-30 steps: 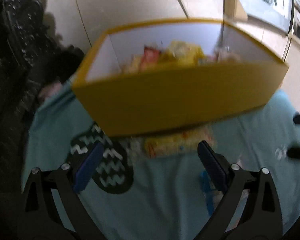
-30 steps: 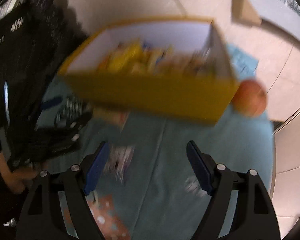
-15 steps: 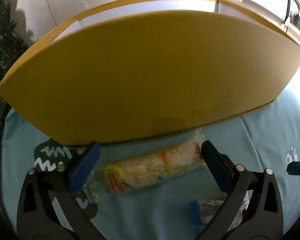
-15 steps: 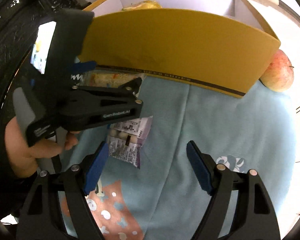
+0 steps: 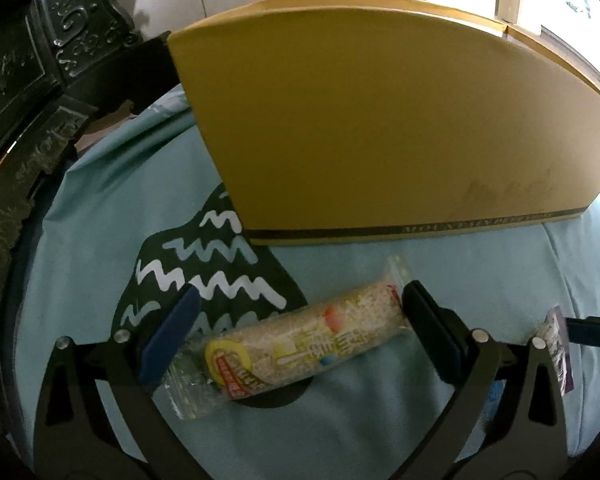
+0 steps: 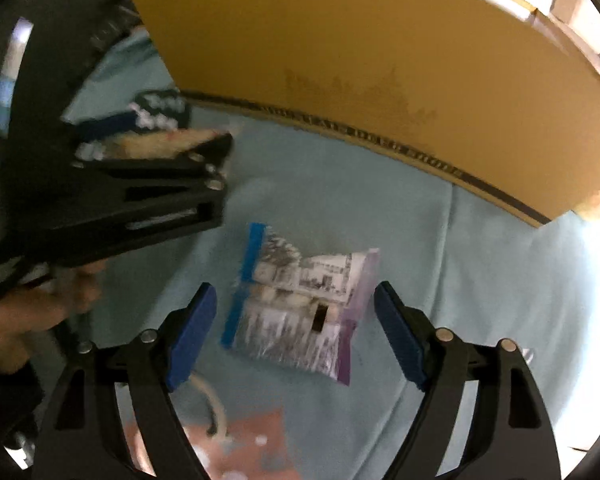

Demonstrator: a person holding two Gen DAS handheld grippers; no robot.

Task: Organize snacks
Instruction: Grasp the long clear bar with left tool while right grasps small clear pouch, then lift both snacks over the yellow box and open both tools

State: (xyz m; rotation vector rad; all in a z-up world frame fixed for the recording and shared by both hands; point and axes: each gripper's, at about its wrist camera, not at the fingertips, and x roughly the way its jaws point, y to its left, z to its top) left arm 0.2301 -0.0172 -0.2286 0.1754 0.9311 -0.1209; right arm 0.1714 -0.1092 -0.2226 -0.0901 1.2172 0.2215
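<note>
On the teal cloth: everything sits on a teal cloth (image 5: 380,420) with a dark patch printed in white zigzags (image 5: 204,280) to the left.
Box: a tall yellow box (image 5: 380,120) stands at the back of both views, its near wall blocking sight of the inside; a dark band runs along its bottom edge.
Rice cracker roll: a clear-wrapped rice cracker roll (image 5: 300,344) lies on its side just in front of the box, one end over the zigzag patch.
Left gripper: the left gripper (image 5: 296,332) is spread wide with the roll between its blue pads; the right-hand pad sits just beside the roll's end, the other close to the crinkled wrapper tail. Whether either pad touches it, I cannot tell. Nothing is clamped.
Purple packet: a flat purple packet (image 6: 300,304) with a blue edge lies on the cloth, apart from the box.
Right gripper: the right gripper (image 6: 296,336) is wide open with the packet between its fingers, a gap on both sides; it holds nothing.
Open room: bare cloth lies between the packet and the box wall; the left gripper fills the space to the packet's left.
Edges: dark carved furniture (image 5: 28,80) borders the cloth on the left.
Writing: the box band carries small capitals, too blurred to read; the roll shows a yellow and red round logo and large characters, not legible.
</note>
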